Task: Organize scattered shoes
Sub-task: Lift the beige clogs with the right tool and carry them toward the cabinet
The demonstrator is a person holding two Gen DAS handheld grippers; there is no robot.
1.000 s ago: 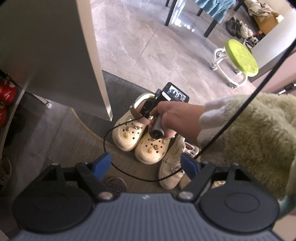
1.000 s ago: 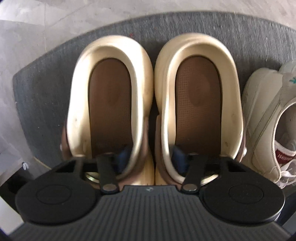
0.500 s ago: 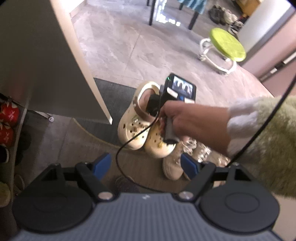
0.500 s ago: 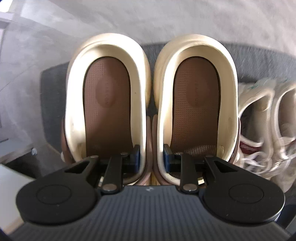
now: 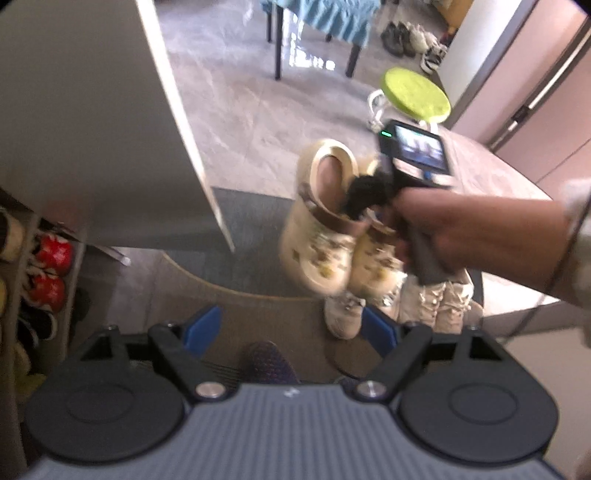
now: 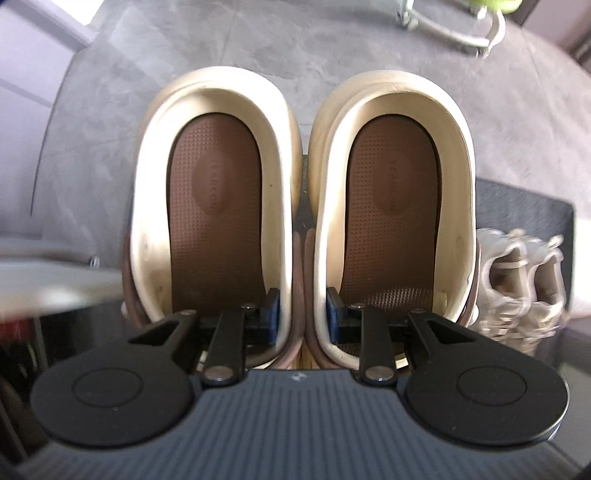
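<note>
A pair of cream clogs [image 6: 303, 206] with brown insoles hangs in the air, side by side. My right gripper [image 6: 303, 314] is shut on the two inner walls where the clogs meet, one finger inside each shoe. In the left wrist view the same clogs [image 5: 328, 236] hang toe-down above the grey mat [image 5: 251, 221], held by a hand with the right gripper [image 5: 369, 192]. My left gripper [image 5: 291, 328] stands open and holds nothing, low over the brown mat. A pair of white sneakers [image 5: 436, 306] rests on the floor below the clogs.
A shoe cabinet with an open white door [image 5: 110, 110] stands at the left, red shoes [image 5: 51, 269] on its shelves. A green stool [image 5: 413, 96], a table with a blue cloth [image 5: 321, 18] and more shoes [image 5: 410, 37] lie farther off on the tiled floor.
The right gripper closed on the clogs' inner walls and lifted the pair off the grey mat. The left gripper stayed open, its view tilting up.
</note>
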